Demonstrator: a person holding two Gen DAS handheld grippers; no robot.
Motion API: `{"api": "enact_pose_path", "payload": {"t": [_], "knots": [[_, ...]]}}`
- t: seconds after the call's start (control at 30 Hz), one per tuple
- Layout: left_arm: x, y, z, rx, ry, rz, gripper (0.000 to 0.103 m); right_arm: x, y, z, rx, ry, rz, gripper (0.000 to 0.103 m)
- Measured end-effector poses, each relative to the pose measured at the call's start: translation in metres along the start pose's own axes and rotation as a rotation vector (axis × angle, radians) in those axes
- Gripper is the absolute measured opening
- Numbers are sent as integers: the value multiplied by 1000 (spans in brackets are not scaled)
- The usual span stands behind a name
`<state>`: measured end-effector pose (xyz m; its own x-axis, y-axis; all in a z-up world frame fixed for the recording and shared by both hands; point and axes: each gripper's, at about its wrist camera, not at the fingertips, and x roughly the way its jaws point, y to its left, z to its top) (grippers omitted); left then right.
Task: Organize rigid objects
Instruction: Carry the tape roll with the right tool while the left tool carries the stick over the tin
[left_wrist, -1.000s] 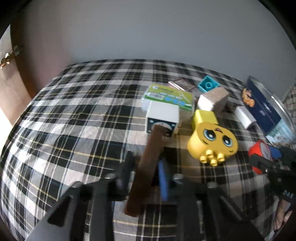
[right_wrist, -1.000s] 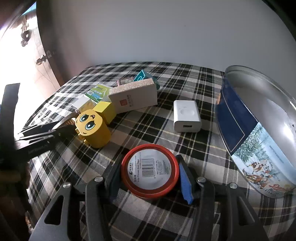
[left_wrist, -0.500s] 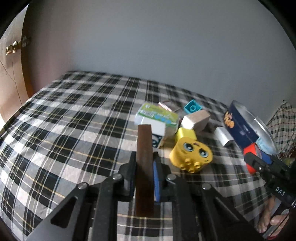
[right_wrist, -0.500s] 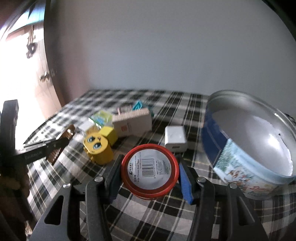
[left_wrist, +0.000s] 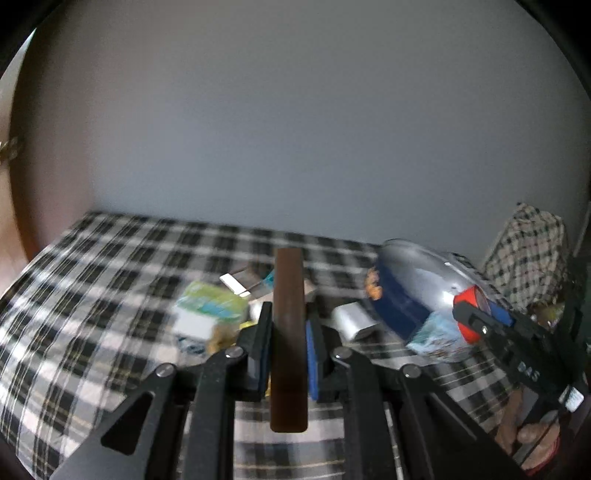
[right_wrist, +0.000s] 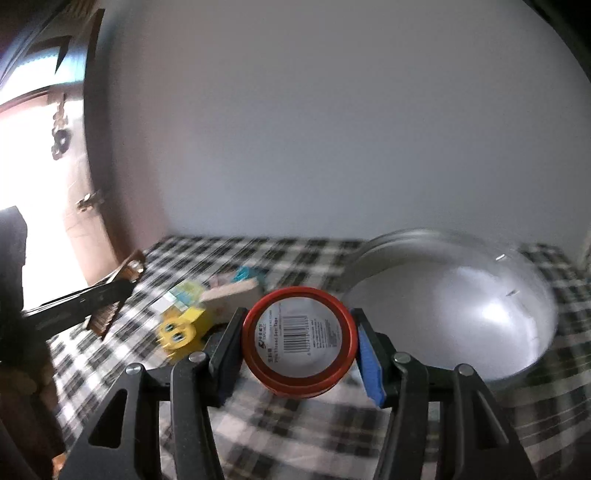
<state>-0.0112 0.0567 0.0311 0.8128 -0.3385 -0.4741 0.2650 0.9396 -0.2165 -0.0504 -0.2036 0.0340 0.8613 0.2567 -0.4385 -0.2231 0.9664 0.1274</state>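
My left gripper (left_wrist: 289, 332) is shut on a long dark brown wooden bar (left_wrist: 289, 332), held up above the checked cloth. My right gripper (right_wrist: 300, 341) is shut on a round red-rimmed tape reel (right_wrist: 300, 338) with a white label, held in the air just left of the big round tin (right_wrist: 454, 310). In the left wrist view the tin (left_wrist: 413, 291) is at the right, with the right gripper (left_wrist: 476, 317) and red reel (left_wrist: 469, 310) at its near side. The left gripper (right_wrist: 110, 295) with the bar shows at the left of the right wrist view.
A yellow face toy (right_wrist: 181, 326), a beige box (right_wrist: 232, 291), a green-white box (left_wrist: 210, 302), a teal brick (right_wrist: 245, 274) and a white charger (left_wrist: 352, 319) lie in a cluster on the checked cloth (left_wrist: 110, 295). A wall stands behind. A checked bundle (left_wrist: 532, 243) is far right.
Both grippers have risen and tilted up with their loads, so more wall shows. The right gripper with the red reel has moved closer to the tin. The views are blurred by motion.
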Motion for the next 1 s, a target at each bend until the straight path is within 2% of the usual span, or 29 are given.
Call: {"api": "enact_pose_path", "payload": {"t": [0.23, 0.47, 0.6, 0.73, 1.0], "knots": [[25, -48, 10, 48, -3, -69, 13, -14, -61, 13, 102, -54, -115, 57], [45, -89, 20, 74, -7, -130, 13, -23, -97, 21, 151, -89, -188, 57], [61, -115, 22, 95, 5, -155, 13, -26, -107, 24, 103, -143, -329, 57], [83, -143, 22, 117, 21, -169, 13, -17, -125, 22, 161, -133, -359, 57], [125, -190, 17, 151, 65, -191, 13, -8, -144, 19, 138, -100, -460, 57]]}}
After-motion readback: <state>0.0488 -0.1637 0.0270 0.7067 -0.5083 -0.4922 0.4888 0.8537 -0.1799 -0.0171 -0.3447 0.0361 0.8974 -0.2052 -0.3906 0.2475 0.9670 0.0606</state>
